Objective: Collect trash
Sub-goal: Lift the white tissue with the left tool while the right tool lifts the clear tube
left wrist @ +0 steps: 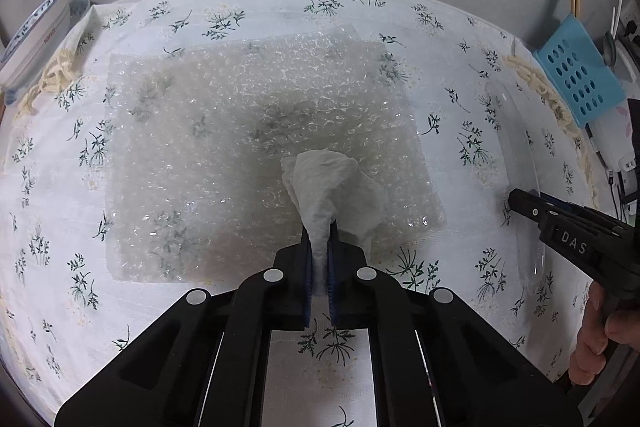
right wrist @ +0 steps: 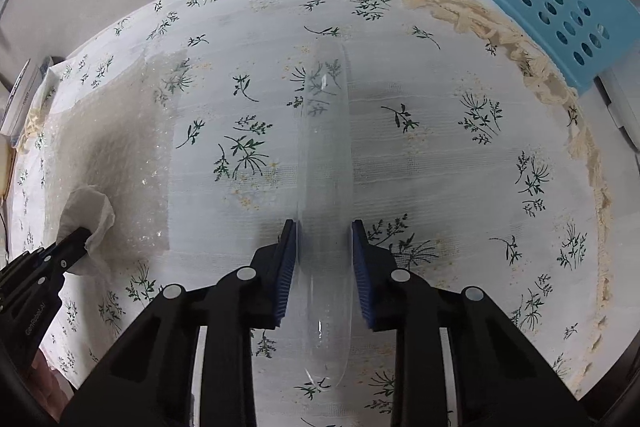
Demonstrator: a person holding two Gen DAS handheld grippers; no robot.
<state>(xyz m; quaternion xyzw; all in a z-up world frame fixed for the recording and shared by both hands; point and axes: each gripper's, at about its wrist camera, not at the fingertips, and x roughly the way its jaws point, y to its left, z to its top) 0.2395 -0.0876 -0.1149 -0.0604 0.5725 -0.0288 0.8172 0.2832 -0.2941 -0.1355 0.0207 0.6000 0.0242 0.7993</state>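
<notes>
Trash collection on a flower-print tablecloth (left wrist: 248,11): nearest the left wrist camera, the left gripper (left wrist: 320,247) has its blue-padded jaws clamped together on a crumpled white tissue (left wrist: 332,187), which stands up from between the pads and fans out above them. The tissue sits at the near edge of a sheet of bubble wrap (left wrist: 240,131) lying flat on the cloth. In the right wrist view the same tissue (right wrist: 90,211) shows at far left, pinched in the left gripper's black tip (right wrist: 74,241).

At the right wrist camera, the right gripper (right wrist: 325,239) straddles a clear plastic bottle (right wrist: 326,155) lying on its side on the cloth, its length running away from the camera. The blue pads stand close on either flank of the bottle, the left pad at its wall (whether both pads actually press on the plastic cannot be told, since the bottle is transparent). From the left wrist view the right gripper (left wrist: 516,201) is seen at the right edge, held by a hand (left wrist: 596,343), with the bottle (left wrist: 516,155) just beyond it.

Farther back, a cream fringe (right wrist: 560,87) trims the cloth's edge, and a light-blue perforated plastic basket (right wrist: 560,3) leans beyond the table's right corner. A pale wall rises behind.
</notes>
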